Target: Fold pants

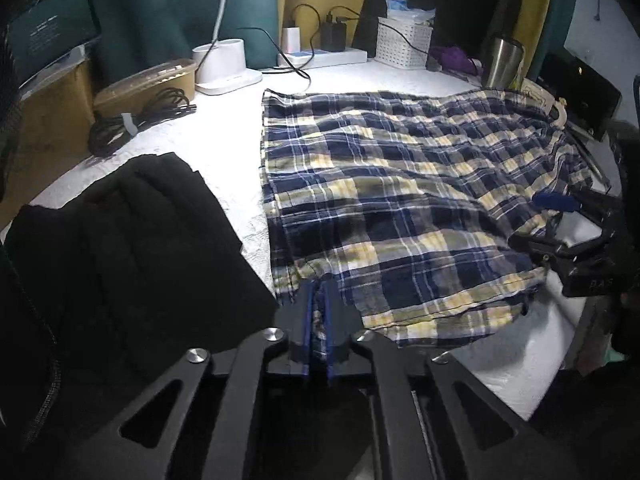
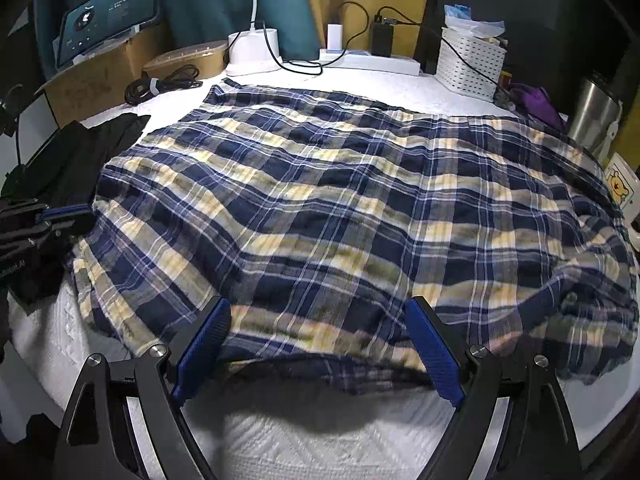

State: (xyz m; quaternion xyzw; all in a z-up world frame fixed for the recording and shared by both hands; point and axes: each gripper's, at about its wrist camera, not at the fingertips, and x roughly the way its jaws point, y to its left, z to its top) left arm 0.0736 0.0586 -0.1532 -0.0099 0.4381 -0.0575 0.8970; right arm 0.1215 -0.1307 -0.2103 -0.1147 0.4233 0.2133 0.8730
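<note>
Blue, yellow and white plaid pants (image 1: 400, 184) (image 2: 340, 200) lie spread over the white textured cover (image 2: 320, 436). My left gripper (image 1: 319, 286) is shut on the near left corner of the pants, and plaid cloth shows between its blue pads. It appears at the left edge of the right wrist view as a blue finger (image 2: 66, 212). My right gripper (image 2: 318, 303) stands wide open over the near hem, one blue finger (image 2: 204, 340) on each side of a stretch of cloth, without pinching it. In the left wrist view its blue finger (image 1: 554, 201) rests at the right end of the pants.
A folded black garment (image 1: 120, 240) lies left of the pants. Along the back stand a coiled black cable (image 1: 132, 124), a brown food container (image 1: 148, 84), a white lamp base (image 1: 224, 68), a power strip (image 1: 328, 56), a white basket (image 1: 404, 42) and a steel tumbler (image 1: 502, 62). A bear mug (image 2: 622, 188) sits at right.
</note>
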